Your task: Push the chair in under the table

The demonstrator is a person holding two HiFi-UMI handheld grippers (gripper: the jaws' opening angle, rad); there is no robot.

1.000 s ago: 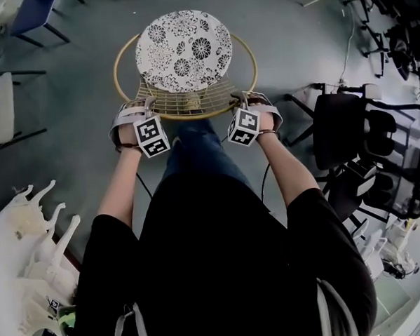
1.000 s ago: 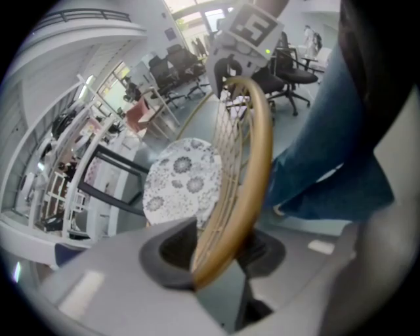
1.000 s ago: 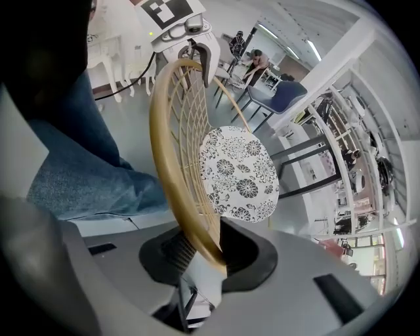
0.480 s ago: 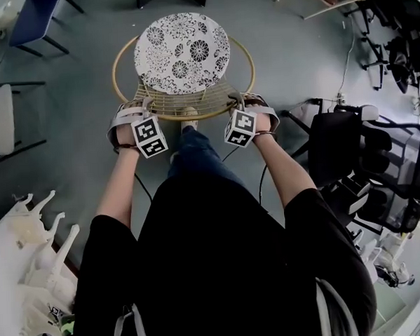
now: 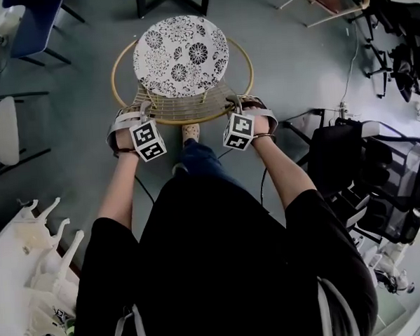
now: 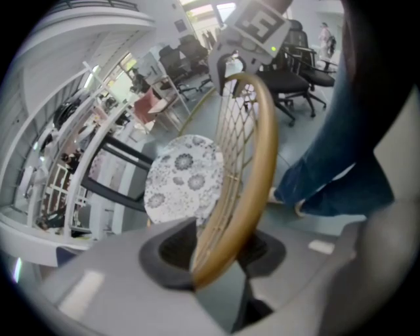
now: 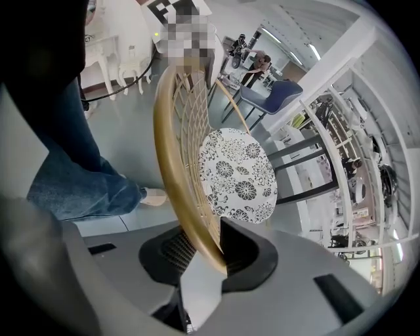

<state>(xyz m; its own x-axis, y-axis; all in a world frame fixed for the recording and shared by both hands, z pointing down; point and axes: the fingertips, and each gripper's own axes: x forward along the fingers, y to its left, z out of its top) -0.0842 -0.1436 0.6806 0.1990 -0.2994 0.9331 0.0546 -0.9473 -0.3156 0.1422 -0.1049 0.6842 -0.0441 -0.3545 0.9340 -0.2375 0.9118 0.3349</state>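
Black office chairs [image 5: 368,166] crowd the right side on the grey floor [image 5: 76,164]. A blue chair [image 5: 37,15] sits top left, a white-seated chair [image 5: 4,129] below it, and white carved furniture [image 5: 19,279] fills the lower-left corner.

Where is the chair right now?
Head view, top centre: the chair stands before the person, its back rim clamped by the left gripper and right gripper, dark legs beyond.

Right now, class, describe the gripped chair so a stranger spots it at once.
On the grey floor just ahead of the person stands a round chair. Unlike the black office chairs at right, it has a gold wire frame and a flowered cushion.
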